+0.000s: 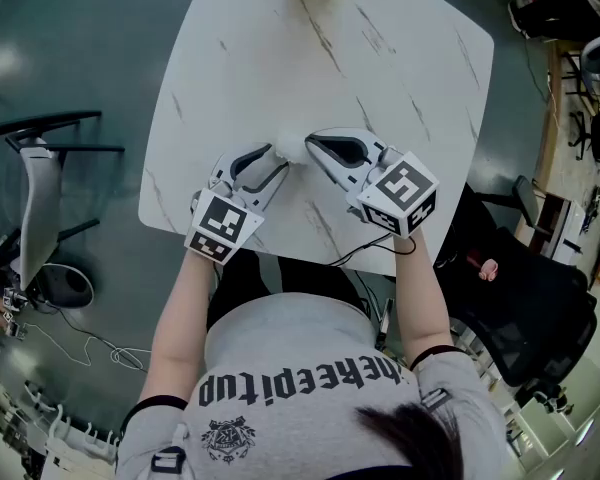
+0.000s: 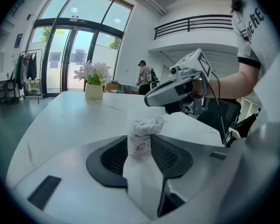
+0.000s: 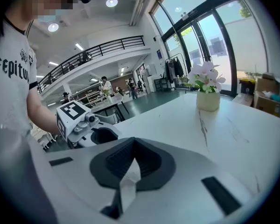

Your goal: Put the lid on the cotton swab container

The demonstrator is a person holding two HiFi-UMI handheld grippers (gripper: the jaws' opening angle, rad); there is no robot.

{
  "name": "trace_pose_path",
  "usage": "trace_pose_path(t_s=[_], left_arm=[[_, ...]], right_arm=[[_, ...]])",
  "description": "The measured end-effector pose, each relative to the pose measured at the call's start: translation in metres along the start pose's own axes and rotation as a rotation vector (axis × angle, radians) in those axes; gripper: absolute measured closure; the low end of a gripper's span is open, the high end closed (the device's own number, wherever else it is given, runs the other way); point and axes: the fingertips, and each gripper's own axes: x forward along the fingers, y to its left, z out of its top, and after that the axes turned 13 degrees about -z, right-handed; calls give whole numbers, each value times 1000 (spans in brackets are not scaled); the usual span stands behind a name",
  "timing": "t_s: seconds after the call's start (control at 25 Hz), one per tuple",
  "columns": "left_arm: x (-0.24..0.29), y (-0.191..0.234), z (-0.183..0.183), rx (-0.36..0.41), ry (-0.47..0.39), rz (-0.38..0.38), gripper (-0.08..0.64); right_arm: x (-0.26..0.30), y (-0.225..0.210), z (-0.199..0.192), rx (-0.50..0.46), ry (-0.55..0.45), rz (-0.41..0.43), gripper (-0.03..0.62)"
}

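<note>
At the middle of a white marble-patterned table (image 1: 400,58), a person in a grey T-shirt (image 1: 310,368) brings two handheld grippers together over the cotton swab container (image 1: 288,146); the shirt's black lettering, seen upside down from the head view, appears to read "thekeepitup" above a small crest.

The left gripper (image 1: 274,160) reaches in from the container's 7 o'clock with its dark ribbed pads clamped on the container's sides, holding it upright; the right gripper (image 1: 313,144) comes in from the 3 o'clock side with its jaws together and nothing between them, its tip close by the container's top; whether it touches cannot be told.

The container is a small clear cylinder packed with white swabs, their cotton tips bunched near the top; a pale label (image 2: 140,146) with reddish print wraps the body, the print too small to read; clear plastic rises above the tips, and whether a lid tops it cannot be made out.

Each gripper carries a cube with bold black-and-white square markers; no brand name shows on either.

A cream vase of pale pink flowers (image 3: 208,97) stands at the table's 12 o'clock edge, well apart from the grippers; a black office chair (image 1: 525,308) sits off the table's 4 o'clock corner.
</note>
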Motion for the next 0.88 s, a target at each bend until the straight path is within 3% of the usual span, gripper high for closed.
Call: trace_pose_path(t_s=[0.52,0.88], left_arm=[[-1,0,0,-6,-4,1,396],[-1,1,0,-11,-11,-6,397]], right_arm=[[-3,17,-9,-94,64,-57,581],[0,17,-11,-84,98,-73,583]])
